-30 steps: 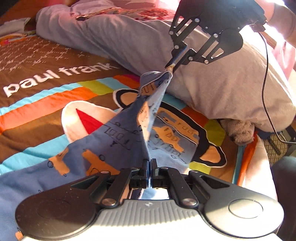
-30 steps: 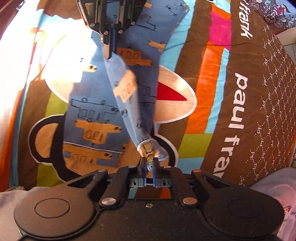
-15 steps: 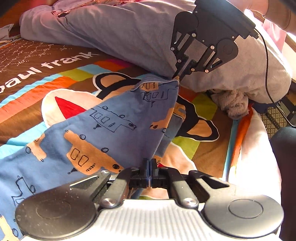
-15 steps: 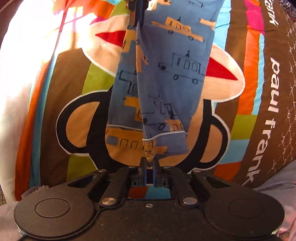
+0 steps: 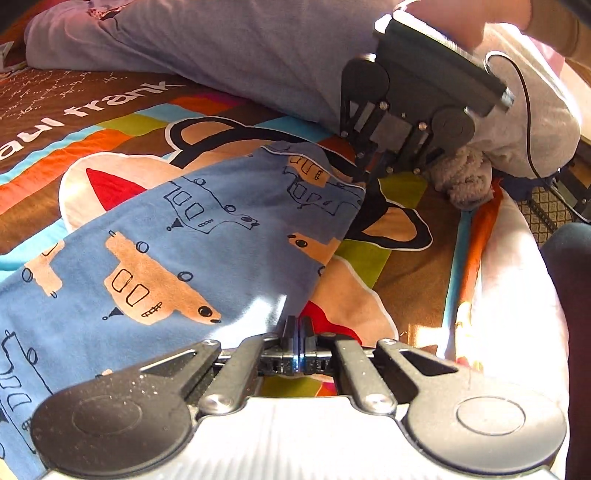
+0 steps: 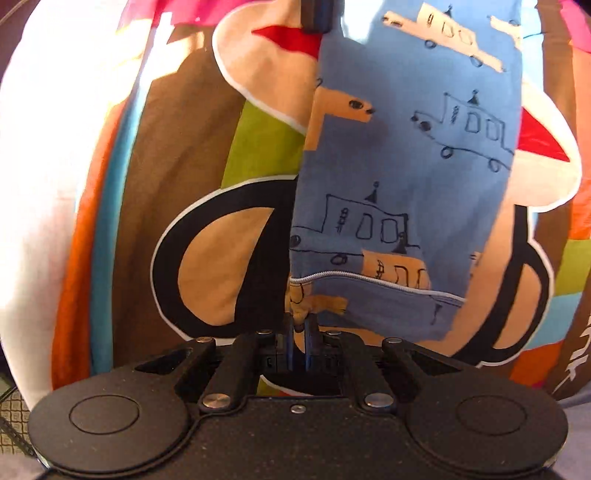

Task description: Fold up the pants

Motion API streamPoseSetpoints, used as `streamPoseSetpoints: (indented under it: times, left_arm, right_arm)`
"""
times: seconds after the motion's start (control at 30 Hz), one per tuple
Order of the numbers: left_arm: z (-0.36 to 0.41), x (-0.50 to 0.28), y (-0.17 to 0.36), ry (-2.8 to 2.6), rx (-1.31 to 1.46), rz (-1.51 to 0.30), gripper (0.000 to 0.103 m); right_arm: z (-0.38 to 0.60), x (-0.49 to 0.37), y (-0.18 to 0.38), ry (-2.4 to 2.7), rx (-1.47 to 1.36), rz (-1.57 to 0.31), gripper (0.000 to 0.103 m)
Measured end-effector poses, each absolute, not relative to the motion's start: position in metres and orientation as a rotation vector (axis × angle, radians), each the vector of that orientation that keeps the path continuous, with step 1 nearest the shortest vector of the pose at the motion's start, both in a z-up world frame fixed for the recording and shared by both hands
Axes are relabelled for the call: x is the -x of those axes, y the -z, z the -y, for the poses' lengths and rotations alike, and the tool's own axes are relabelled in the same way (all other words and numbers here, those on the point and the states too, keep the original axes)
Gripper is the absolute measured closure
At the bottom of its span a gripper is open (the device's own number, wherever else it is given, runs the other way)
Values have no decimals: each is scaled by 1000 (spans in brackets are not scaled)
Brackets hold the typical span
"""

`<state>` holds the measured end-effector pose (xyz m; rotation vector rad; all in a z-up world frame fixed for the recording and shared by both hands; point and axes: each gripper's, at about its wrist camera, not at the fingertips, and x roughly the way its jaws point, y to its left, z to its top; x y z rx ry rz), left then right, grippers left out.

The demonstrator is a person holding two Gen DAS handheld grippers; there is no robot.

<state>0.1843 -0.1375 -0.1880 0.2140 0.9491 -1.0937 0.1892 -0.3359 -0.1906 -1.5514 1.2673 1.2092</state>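
Observation:
The blue pants [image 5: 177,251] with orange and outlined truck prints lie spread over a colourful bedspread [image 5: 110,122]. My left gripper [image 5: 297,325] is shut on an edge of the pants close to the bedspread. My right gripper [image 6: 300,325] is shut on the hem corner of a leg [image 6: 388,221], with a white stitched hem line just ahead of it. The right gripper also shows in the left wrist view [image 5: 364,177], low at the far corner of the cloth. The left gripper's fingers [image 6: 314,14] show at the top of the right wrist view.
A grey pillow or duvet [image 5: 240,51] lies along the far side of the bed. A beige fluffy item [image 5: 461,181] sits by the bed edge at right. A black cable [image 5: 528,122] runs from the right gripper. The bed edge [image 5: 509,277] drops off at right.
Both grippers have come down, and the pants leg that hung bunched between them now lies stretched and nearly flat on the bedspread. Both stay shut on the cloth.

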Motion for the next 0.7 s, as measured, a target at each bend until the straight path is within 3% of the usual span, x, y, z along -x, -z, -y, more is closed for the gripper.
streamPoseSetpoints:
  times: [0.1, 0.23, 0.37, 0.53, 0.67, 0.7]
  left_arm:
    - [133, -183, 181, 1092, -224, -939, 103]
    - [118, -180, 171, 1074, -238, -904, 103]
    - [95, -189, 177, 980, -189, -943, 103]
    - [62, -183, 184, 918, -178, -964, 102]
    - [29, -173, 166, 870, -131, -920, 101]
    - [20, -174, 159, 842, -132, -899, 101]
  right_arm:
    - [339, -192, 191, -1157, 1613, -1284, 82]
    - [326, -208, 142, -1119, 1370, -1166, 64]
    - [314, -220, 140, -1101, 1212, -1090, 61]
    - [321, -235, 184, -1073, 1173, -1230, 61]
    - [326, -253, 156, -990, 1025, -1229, 59]
    - [321, -253, 142, -1000, 995, -1183, 55]
